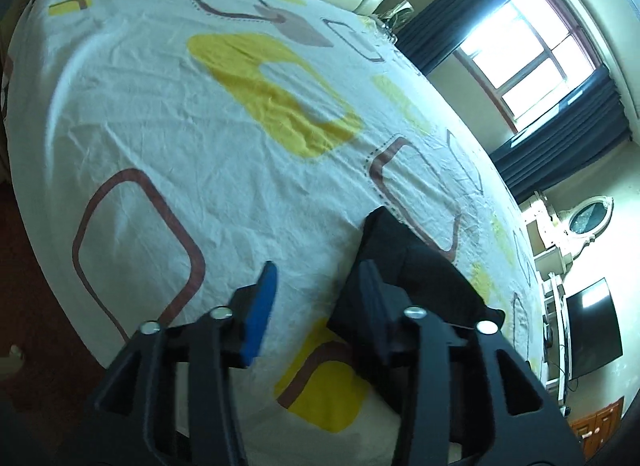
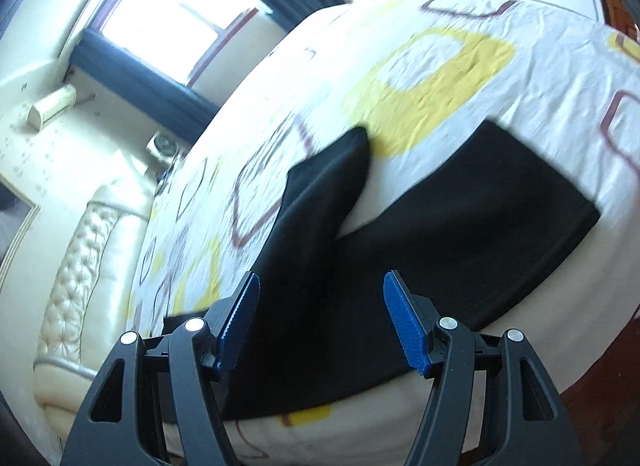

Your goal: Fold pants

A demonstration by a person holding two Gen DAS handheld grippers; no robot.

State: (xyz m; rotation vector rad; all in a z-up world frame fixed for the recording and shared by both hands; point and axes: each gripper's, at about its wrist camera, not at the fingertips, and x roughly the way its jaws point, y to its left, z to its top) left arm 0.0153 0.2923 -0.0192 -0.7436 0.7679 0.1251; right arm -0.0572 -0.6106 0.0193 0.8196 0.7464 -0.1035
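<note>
Both the left gripper [image 1: 320, 286] and right gripper [image 2: 320, 298] gape, seemingly empty, above black pants [image 2: 460, 225].

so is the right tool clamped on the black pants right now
No: the right tool hangs above the black pants with its blue pads spread apart and no cloth pinched between them.

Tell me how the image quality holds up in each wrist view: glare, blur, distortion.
Left wrist view: the window is blown out to white, the fisheye bows the bedsheet into a dome, and the left gripper is mildly blurred. Right wrist view: heavy motion smear across the sheet and the black pants, window glare washes out the top left, while the right gripper stays sharp.
</note>
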